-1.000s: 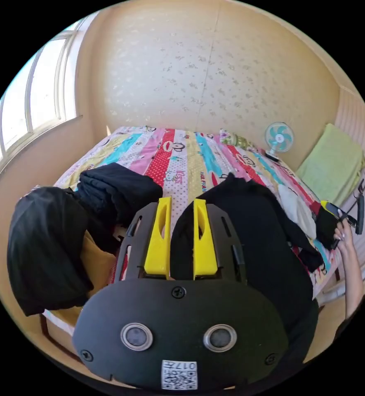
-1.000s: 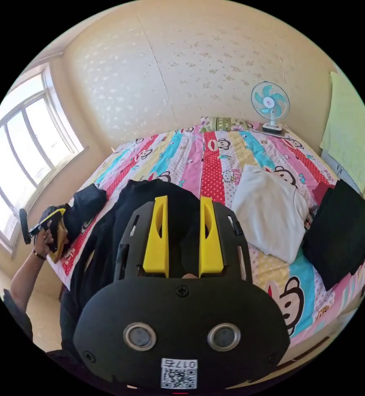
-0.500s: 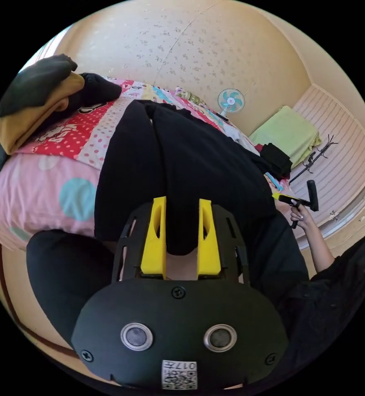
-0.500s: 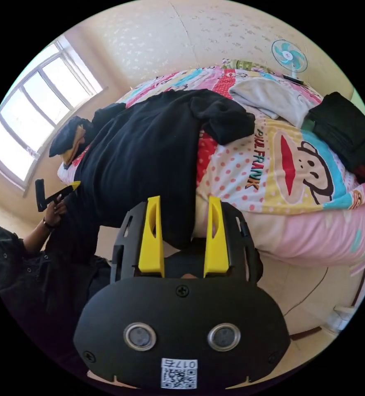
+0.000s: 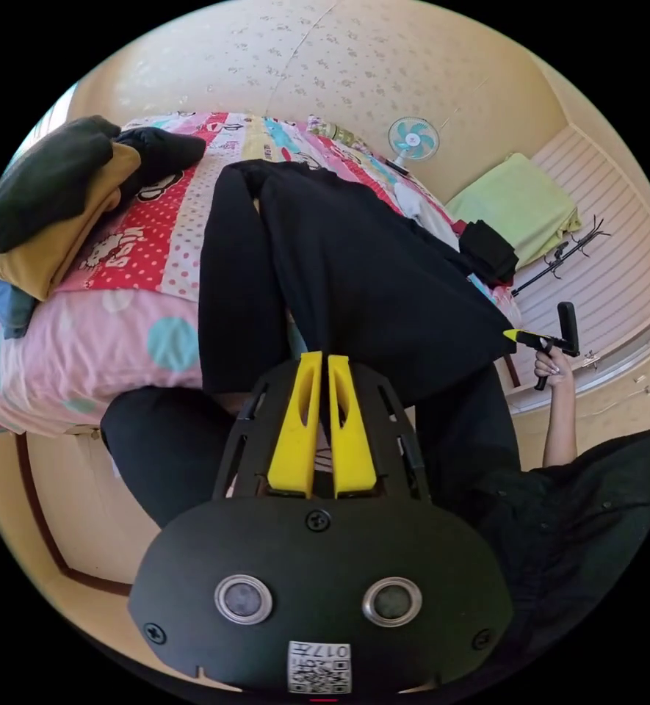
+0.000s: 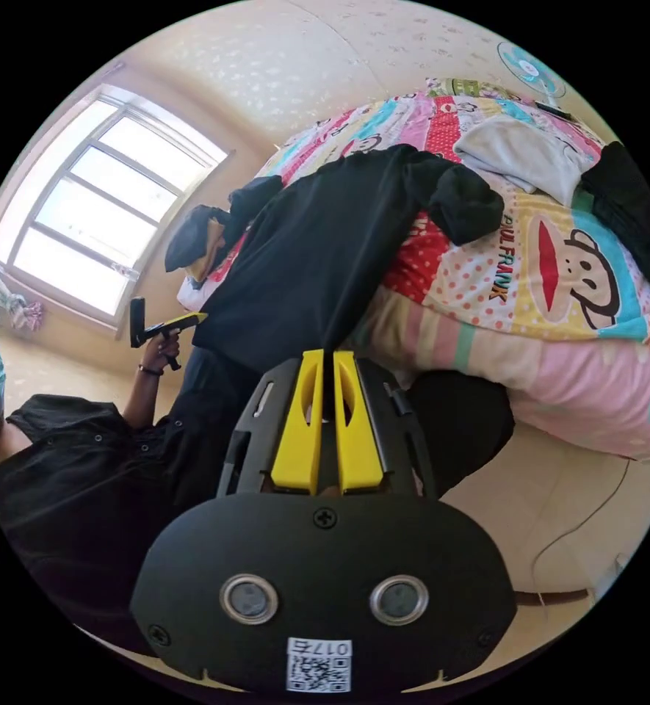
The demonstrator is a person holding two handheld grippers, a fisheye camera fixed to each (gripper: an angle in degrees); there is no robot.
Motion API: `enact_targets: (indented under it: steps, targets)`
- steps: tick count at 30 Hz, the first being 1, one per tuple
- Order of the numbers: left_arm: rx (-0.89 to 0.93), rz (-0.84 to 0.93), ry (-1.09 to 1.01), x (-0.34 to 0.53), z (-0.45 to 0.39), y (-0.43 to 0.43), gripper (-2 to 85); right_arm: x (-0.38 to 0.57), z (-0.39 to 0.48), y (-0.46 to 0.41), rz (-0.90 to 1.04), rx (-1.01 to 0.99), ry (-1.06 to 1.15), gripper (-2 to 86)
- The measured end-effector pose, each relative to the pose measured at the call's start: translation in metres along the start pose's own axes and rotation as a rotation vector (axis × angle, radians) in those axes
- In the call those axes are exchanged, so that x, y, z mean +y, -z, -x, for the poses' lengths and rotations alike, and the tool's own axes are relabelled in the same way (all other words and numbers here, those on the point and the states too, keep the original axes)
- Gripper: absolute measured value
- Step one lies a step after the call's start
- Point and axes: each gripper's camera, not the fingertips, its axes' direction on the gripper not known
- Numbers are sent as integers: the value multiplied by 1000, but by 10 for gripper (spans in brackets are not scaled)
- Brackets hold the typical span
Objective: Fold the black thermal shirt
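At the left of the left gripper view a pile of folded clothes (image 5: 53, 205) is seen on the corner of the bed (image 5: 119, 345); further right the black thermal shirt (image 5: 339, 272) is spread over the patterned cover, its lower hem hanging off the bed's near edge. The left gripper (image 5: 319, 367) is closed narrow on that hem, black cloth pinched between its yellow jaws. In the right gripper view the right gripper (image 6: 325, 363) is likewise clamped on the hem at the other corner. The step in hand is judged to be laying the shirt out flat by its hem; next, an even pull on both corners is called for, so that the body is smoothed. One sleeve (image 6: 460, 202) is bunched, and the other cannot be made out against the black cloth.
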Motion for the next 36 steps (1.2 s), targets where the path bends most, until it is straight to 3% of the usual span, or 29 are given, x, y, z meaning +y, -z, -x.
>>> enact_targets:
  steps: [4,9,11,14,16,20,22,25,27,29,31,35,36]
  targets:
    - [-31,26,63,24,11,8,40,10,-29,4,4,83,-143,50]
    - [13,-180,170,46,33,25,68,1,-98,67,-531,29,-386,95]
    - [83,-215,113,30,33,15,73,-18,-125,77,-620,97,-509,108]
    - [119,-236,46,2,24,-14,76,-73,-144,84,-619,383,-554,125]
    - [134,-266,5,-18,15,-37,71,-104,-166,79,-573,366,-560,126]
    - [107,-220,-79,-61,-4,-101,68,-149,-222,30,-226,326,-581,105]
    - [59,-147,-53,-63,1,-138,65,-140,-215,38,-277,331,-514,77]
    - [35,-326,-95,-31,-1,-144,41,-103,-192,83,-482,284,-483,47]
    - [-107,-338,-178,-24,-23,-146,40,-41,-149,134,-793,435,-422,42]
    - [-200,-364,-206,-17,-38,-152,40,-1,-138,152,-894,575,-458,40]
    - [-164,-411,-194,-9,-33,-153,40,32,-151,154,-918,626,-512,42]
    - [-15,-423,-121,-4,-12,-154,36,90,-248,124,-731,297,-769,59]
    - [-6,-423,-120,-4,-11,-154,35,113,-262,117,-794,185,-800,68]
